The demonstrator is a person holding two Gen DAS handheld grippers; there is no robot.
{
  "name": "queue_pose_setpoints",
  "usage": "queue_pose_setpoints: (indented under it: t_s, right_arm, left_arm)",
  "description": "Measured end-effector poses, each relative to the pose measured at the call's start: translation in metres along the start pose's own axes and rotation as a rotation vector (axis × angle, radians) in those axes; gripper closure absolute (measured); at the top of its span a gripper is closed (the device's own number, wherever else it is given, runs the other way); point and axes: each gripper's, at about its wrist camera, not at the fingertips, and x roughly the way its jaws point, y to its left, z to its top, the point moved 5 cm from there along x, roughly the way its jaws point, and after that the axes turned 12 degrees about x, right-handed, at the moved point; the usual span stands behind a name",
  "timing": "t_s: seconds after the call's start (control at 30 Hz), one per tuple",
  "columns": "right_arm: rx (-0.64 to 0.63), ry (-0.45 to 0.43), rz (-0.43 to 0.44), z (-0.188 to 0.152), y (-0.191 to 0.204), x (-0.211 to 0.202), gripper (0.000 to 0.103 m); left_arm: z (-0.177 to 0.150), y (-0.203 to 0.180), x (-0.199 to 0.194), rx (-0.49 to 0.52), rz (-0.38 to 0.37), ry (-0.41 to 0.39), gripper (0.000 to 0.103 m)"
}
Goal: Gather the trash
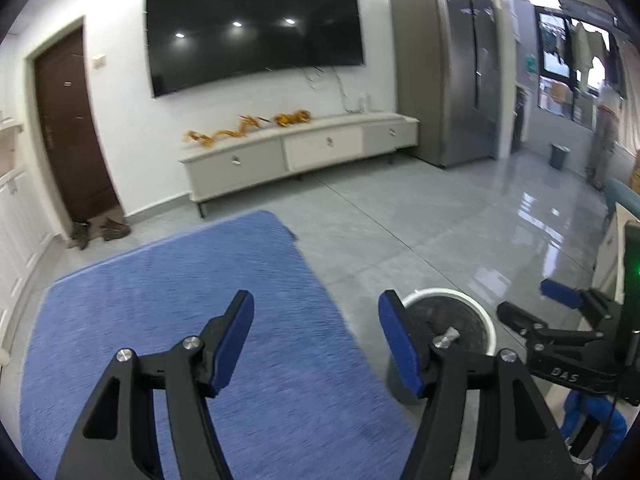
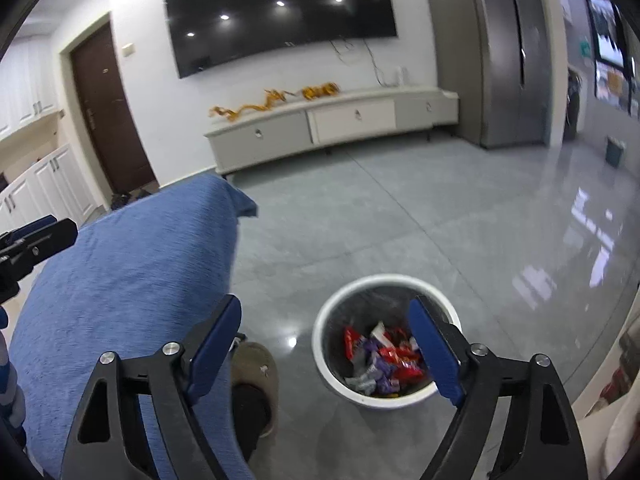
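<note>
Because both pictures are blurred, the single wrappers are hard to tell apart, and in the left wrist view the bin's inside is mostly hidden behind the right blue finger.

The left gripper (image 1: 316, 316) stands wide and holds nothing; it hangs above the blue cloth-covered surface (image 1: 180, 300), pointing forward and a little down. The right gripper (image 2: 324, 320) is wide too and holds nothing. It is above the floor (image 2: 400, 216), at the edge of the surface, and its right finger (image 2: 434, 350) covers part of the bin. In the left wrist view the right gripper is only partly seen at the right border.

The white bin (image 2: 328, 364) with a dark liner stands on the floor just beside the surface. The trash (image 2: 382, 360), red, purple and silver wrappers, lies inside it. A slipper (image 2: 256, 376) shows near the bin, between the surface and it.
</note>
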Motion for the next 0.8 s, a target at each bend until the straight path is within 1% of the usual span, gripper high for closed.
queue_pose_setpoints:
  t_s: [0.03,0.1,0.13,0.2,0.23,0.3,0.43,0.5,0.6,0.8]
  right_arm:
    - [-0.022,-0.019,0.006,0.003,0.011,-0.009,0.016]
    - [-0.053,-0.043,0.016,0.006,0.027,-0.021,0.011]
    - [-0.068,-0.055,0.020,0.007,0.034,-0.026,0.010]
    - [-0.101,-0.084,0.026,0.009,0.052,-0.041,0.007]
    - [-0.113,-0.093,0.028,0.009,0.059,-0.046,0.007]
    - [-0.142,-0.108,0.032,0.009,0.075,-0.057,0.006]
    - [-0.191,-0.119,0.041,0.006,0.102,-0.071,0.006]
    - [-0.218,-0.126,0.043,0.004,0.117,-0.078,0.006]
    - [-0.254,-0.132,0.049,0.002,0.137,-0.085,0.006]
    - [-0.324,-0.142,0.063,-0.005,0.168,-0.098,0.006]
  left_arm:
    - [-0.002,0.007,-0.007,-0.010,0.017,-0.008,0.037]
    - [-0.007,0.025,-0.024,-0.036,0.062,-0.030,0.028]
    - [-0.009,0.033,-0.031,-0.047,0.084,-0.041,0.027]
    - [-0.014,0.051,-0.049,-0.071,0.128,-0.064,0.020]
    - [-0.015,0.057,-0.056,-0.079,0.142,-0.070,0.018]
    - [-0.021,0.071,-0.071,-0.098,0.178,-0.086,0.011]
    - [-0.036,0.098,-0.095,-0.129,0.234,-0.107,0.006]
    - [-0.045,0.111,-0.106,-0.154,0.260,-0.109,0.001]
    - [-0.057,0.130,-0.116,-0.189,0.295,-0.116,0.000]
    - [-0.077,0.155,-0.130,-0.238,0.330,-0.110,0.000]
